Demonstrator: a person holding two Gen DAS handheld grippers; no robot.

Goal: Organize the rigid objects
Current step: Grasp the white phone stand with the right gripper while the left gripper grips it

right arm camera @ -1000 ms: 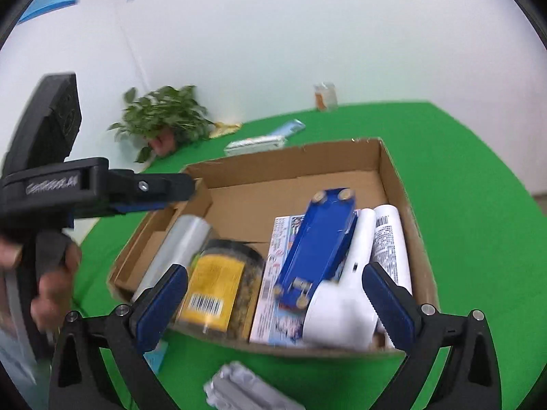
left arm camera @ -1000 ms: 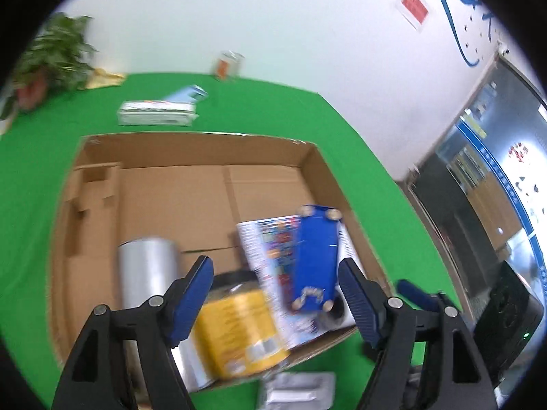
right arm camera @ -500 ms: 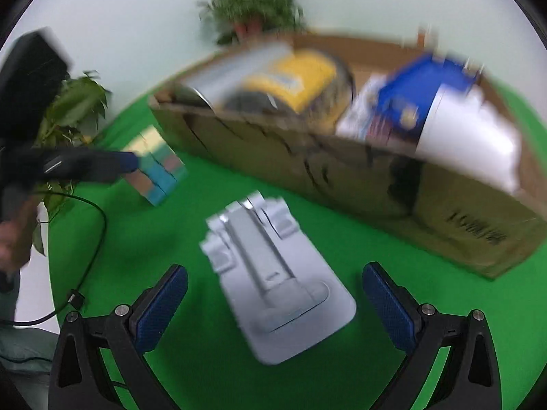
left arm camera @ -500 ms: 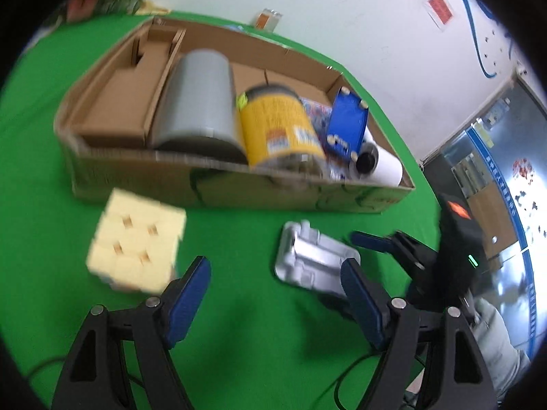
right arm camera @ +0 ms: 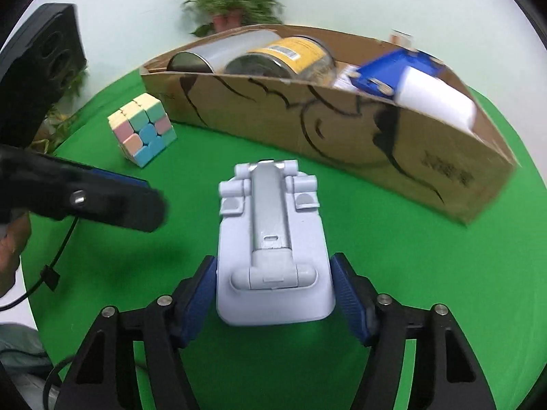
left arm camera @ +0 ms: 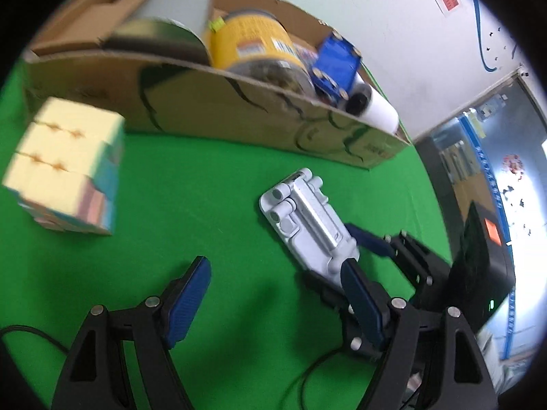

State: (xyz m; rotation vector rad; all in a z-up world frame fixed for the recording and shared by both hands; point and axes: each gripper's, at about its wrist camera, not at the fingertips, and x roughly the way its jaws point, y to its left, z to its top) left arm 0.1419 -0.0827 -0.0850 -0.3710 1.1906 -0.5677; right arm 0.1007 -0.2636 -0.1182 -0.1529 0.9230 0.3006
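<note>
The folded grey phone stand (right arm camera: pixel 273 249) is seen lying flat on the green table cover (right arm camera: pixel 393 290), just in front of the cardboard box (right arm camera: pixel 342 130), and it is bracketed by the right gripper (right arm camera: pixel 273 290). Its broad near end sits squarely between the two blue pads (right arm camera: pixel 200 294), one at each long edge. The jaws have just been closing around it; the pads are seen right up against both sides, so the stand is taken as gripped, though it is still resting on the cloth. From the left wrist view the same stand (left arm camera: pixel 307 218) is seen at an angle, with the right gripper's blue fingers at its lower end.

The left gripper (left arm camera: pixel 273 300) is held wide apart over bare green cloth, nothing between its pads. Its right-hand pad is seen beside the stand's near corner; contact cannot be judged.

A pastel puzzle cube (right arm camera: pixel 142 133) is sitting on the cloth to the left of the stand, apart from it and near the box's left corner. Inside the box, a silver can (right arm camera: pixel 222 51), a yellow-labelled jar (right arm camera: pixel 290 56), a blue object (right arm camera: pixel 393 71) and a white cylinder (right arm camera: pixel 437 102) are packed side by side. A potted plant (right arm camera: pixel 232 7) is seen behind the box, against the pale wall.
</note>
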